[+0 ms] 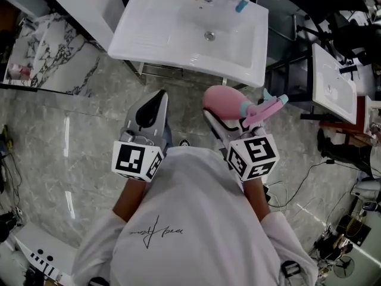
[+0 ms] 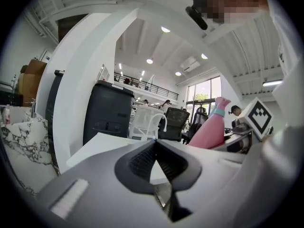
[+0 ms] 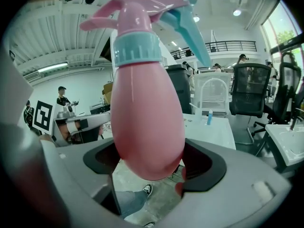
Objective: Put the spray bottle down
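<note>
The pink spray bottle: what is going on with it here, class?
A person stands before a white sink, a gripper in each hand. The right gripper is shut on the pink spray bottle and holds it in the air, short of the sink. The left gripper is shut and empty. The bottle is not yet put down.

The spray bottle (image 3: 142, 113) has a smooth, glossy pink egg-shaped body, a teal collar (image 3: 137, 49) at the neck, and a pink spray head with a teal trigger (image 3: 187, 27). Its rounded lower body is clamped between the jaws of the right tongs (image 3: 152, 161), held in the air, head uppermost and leaning
</note>
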The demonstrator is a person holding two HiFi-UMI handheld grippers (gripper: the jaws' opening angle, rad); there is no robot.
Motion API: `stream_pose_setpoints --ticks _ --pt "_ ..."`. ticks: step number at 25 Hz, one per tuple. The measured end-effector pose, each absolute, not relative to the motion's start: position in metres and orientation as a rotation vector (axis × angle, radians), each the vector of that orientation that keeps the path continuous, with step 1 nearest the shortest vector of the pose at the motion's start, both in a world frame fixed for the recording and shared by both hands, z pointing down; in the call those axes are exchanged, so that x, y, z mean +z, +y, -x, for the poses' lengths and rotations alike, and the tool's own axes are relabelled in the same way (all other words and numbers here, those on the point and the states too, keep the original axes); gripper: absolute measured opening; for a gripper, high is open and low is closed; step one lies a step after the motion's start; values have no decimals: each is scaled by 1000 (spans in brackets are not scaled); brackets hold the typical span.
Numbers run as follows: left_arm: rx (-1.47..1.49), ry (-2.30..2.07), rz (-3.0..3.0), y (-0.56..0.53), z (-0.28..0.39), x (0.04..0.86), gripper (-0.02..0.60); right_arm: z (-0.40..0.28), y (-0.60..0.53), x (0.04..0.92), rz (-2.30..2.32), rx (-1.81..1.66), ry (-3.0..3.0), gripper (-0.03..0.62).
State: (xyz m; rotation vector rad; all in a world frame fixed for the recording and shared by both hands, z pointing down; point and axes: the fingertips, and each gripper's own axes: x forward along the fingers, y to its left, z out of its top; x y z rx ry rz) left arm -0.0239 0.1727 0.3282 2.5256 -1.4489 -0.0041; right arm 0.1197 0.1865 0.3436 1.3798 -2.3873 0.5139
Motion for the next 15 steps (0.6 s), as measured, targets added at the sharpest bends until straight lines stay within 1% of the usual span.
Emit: stream_pose_setpoints --ticks 15 --pt "44 -1273 -2668 45 51 308 54 -85 88 336 -1498 542 -2313 388"
